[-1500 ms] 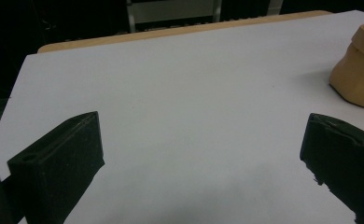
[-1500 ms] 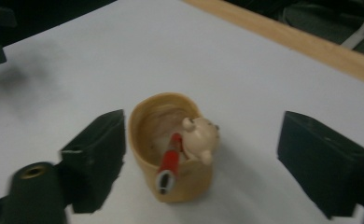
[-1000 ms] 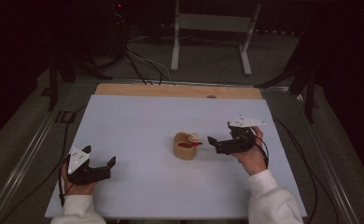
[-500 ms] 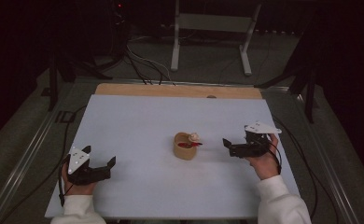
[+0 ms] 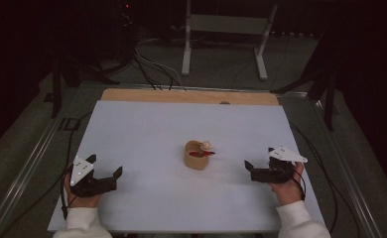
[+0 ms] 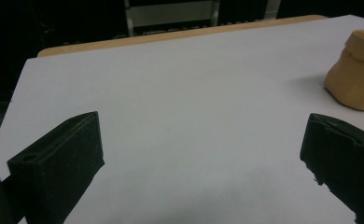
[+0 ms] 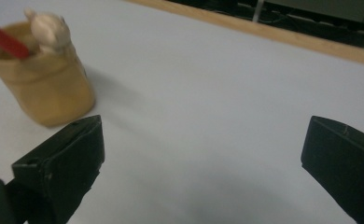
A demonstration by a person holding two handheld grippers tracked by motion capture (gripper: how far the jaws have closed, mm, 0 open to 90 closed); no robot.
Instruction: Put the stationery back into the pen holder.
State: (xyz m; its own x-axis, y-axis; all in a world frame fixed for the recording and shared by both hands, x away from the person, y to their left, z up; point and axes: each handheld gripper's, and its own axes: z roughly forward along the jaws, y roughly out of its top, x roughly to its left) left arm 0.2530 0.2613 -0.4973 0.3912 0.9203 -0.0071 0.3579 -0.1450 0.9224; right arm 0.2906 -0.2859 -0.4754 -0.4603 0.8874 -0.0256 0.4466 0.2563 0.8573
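With both grippers' fingers spread empty, we risk tipping the tan pouch (image 5: 197, 155) if our right gripper (image 5: 252, 171) bumps it.

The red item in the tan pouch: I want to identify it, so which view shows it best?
The right gripper view, closest: the red item pokes out of the tan pouch. The high view shows it small; the left gripper view shows the pouch's side.

My left gripper (image 5: 113, 177) and right gripper (image 5: 251, 168) rest low, well apart, jaws spread wide, each gripped by a hand.
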